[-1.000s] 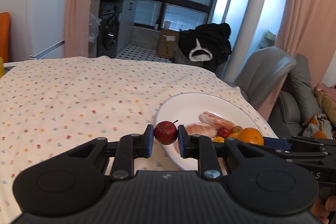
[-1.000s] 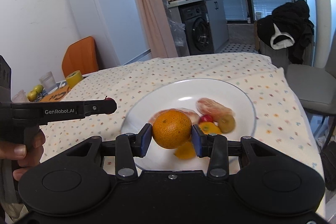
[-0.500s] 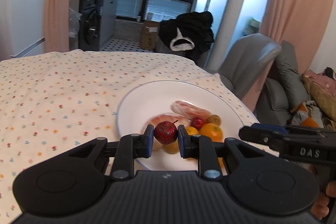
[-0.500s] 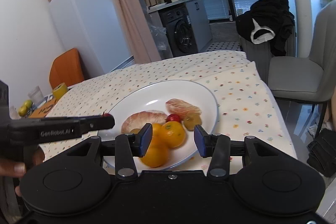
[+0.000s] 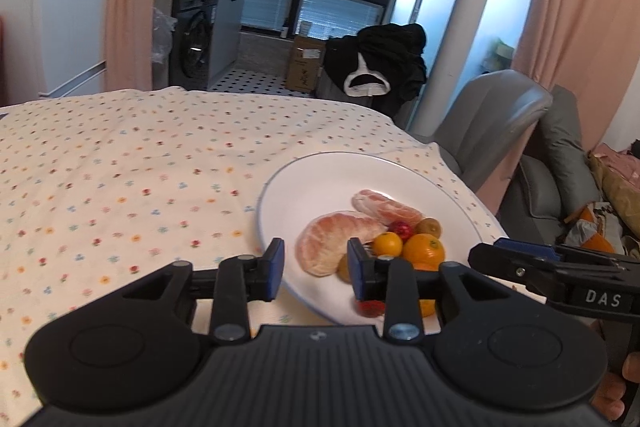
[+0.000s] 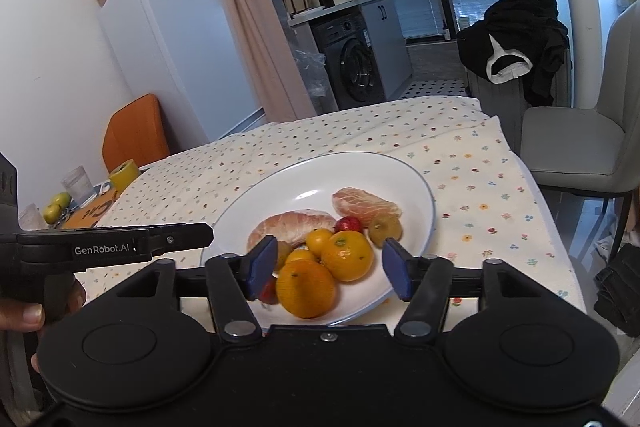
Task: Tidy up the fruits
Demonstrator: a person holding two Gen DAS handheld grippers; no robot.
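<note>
Jaws of the left gripper stand wide and empty above the near rim of the white plate; lift it straight up, clear of the peeled segment.

Right gripper likewise gapes over the oranges; withdraw gently, since that near-rim pile looks likely to roll.

One white plate holds two peeled citrus segments, at least three oranges, two small red fruits and two brownish-green fruits. Two grey chairs stand beside the table.
</note>
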